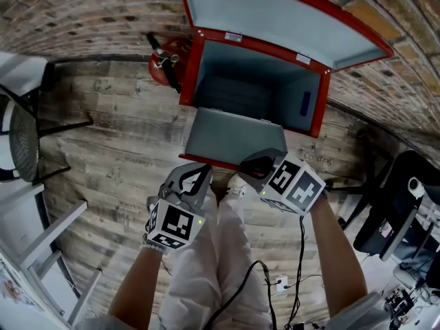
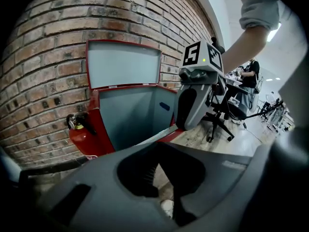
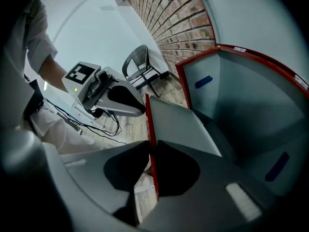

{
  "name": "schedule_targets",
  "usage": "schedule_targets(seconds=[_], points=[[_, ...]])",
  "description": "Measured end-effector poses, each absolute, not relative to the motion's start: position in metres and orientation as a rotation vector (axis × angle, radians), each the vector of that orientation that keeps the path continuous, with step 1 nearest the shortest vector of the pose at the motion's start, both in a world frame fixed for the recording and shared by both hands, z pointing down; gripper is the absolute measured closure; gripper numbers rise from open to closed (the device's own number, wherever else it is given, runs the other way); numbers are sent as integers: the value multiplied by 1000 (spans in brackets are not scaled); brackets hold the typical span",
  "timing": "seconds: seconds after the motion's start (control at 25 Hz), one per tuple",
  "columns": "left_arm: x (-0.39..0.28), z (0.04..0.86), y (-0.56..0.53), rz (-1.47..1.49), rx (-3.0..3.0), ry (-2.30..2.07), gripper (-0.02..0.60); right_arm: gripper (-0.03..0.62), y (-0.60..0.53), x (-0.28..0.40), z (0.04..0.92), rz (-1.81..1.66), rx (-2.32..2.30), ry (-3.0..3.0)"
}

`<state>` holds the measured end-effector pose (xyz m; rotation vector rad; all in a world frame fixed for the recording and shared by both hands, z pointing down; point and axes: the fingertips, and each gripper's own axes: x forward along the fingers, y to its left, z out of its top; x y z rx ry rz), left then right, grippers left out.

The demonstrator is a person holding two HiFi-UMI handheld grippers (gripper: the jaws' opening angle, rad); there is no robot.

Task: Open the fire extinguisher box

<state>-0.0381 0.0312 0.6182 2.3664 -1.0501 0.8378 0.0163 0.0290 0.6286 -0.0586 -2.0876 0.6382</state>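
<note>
The red fire extinguisher box (image 1: 193, 74) stands against the brick wall with its lid (image 1: 275, 12) raised and its grey inside showing. Its grey front panel (image 1: 230, 136) leans out toward me. My right gripper (image 1: 251, 165) is shut on the panel's red top edge (image 3: 147, 117), which runs between the jaws in the right gripper view, where the gripper (image 3: 150, 141) is seen from behind. My left gripper (image 1: 197, 174) hangs to the left of the panel, apart from it. In its own view the left gripper (image 2: 158, 147) shows a narrow gap with only floor behind.
A red fire extinguisher (image 1: 165, 64) stands left of the box, against the wall. A dark chair (image 1: 20, 136) is at the left, an office chair (image 1: 395, 205) at the right. Cables (image 1: 297, 267) trail on the wooden floor by my legs.
</note>
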Motion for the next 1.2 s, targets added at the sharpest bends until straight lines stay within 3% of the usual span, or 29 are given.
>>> schedule_targets(seconds=[1.2], points=[[-42, 665, 28, 818, 2394, -1056, 583, 546, 128, 14, 806, 505, -53, -1910]])
